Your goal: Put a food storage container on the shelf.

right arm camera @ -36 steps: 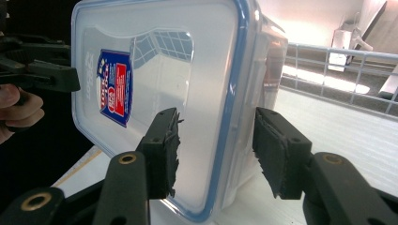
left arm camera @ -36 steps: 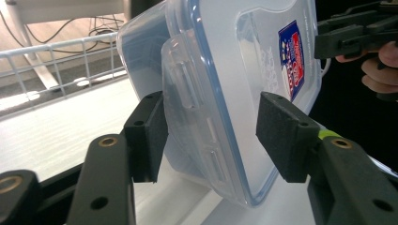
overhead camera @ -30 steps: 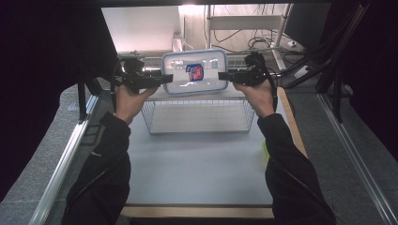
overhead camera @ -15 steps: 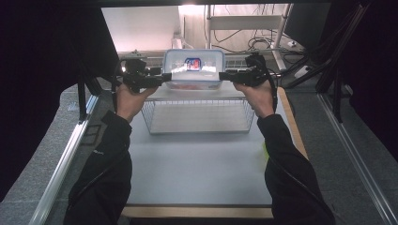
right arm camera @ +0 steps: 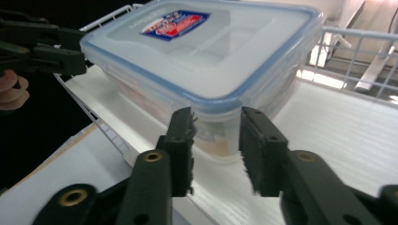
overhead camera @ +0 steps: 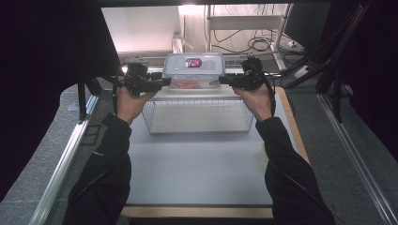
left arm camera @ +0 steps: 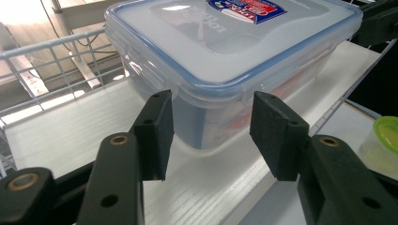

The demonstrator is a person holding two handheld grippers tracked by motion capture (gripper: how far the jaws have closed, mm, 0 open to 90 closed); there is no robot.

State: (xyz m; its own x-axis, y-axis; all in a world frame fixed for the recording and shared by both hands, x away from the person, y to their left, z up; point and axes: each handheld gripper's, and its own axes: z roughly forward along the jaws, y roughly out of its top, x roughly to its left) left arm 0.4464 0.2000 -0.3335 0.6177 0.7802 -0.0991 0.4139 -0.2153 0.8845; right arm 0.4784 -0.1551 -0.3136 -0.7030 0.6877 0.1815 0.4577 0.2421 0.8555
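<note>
Lab: cables (overhead camera: 244,44), black curtains (overhead camera: 47,70)

label print (left arm camera: 247,9): too blurred to read | green-lidded tub (left arm camera: 386,140): cut off at edge

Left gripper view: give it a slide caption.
Open black fingers flank the corner of a lidded plastic box on a white shelf.

Pale grey table (overhead camera: 197,164) with wooden front edge; grey speckled floor (overhead camera: 349,187) either side. Dark curtains flank — bright light behind, cables (overhead camera: 244,44) possibly on a shelf.
</note>
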